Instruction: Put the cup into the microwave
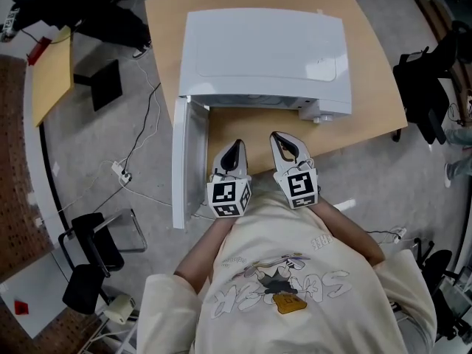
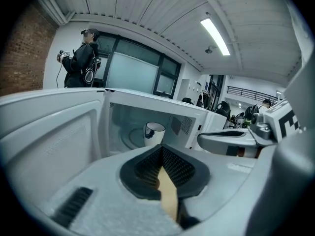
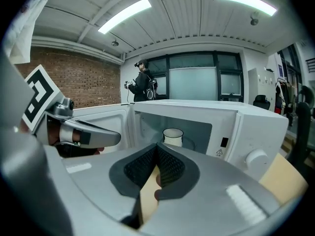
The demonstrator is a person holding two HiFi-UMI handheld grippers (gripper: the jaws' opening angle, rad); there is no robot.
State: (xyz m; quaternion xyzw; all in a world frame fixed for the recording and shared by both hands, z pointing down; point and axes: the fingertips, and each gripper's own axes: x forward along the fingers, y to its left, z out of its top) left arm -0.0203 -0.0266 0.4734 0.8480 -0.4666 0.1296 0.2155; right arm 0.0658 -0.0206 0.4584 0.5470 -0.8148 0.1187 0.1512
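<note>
- Seeing microwave door [image 1: 189,161] standing wide open at far left, hanging out past the front edge of the table [image 1: 376,87].
- Holding left gripper [image 1: 234,152] just right of that door, low in front of the opening and pointing into it; tongs pressing together at the tips, pinching nothing.
- Spotting white cup [image 2: 154,132] sitting upright inside the microwave [image 1: 265,57], well apart from both grippers.
- Holding right gripper [image 1: 285,147] just beside the left one, pointing the same way; tongs pressing fully together, gripping nothing.
- Showing round knob [image 3: 254,157] on the microwave's right-hand panel.
</note>
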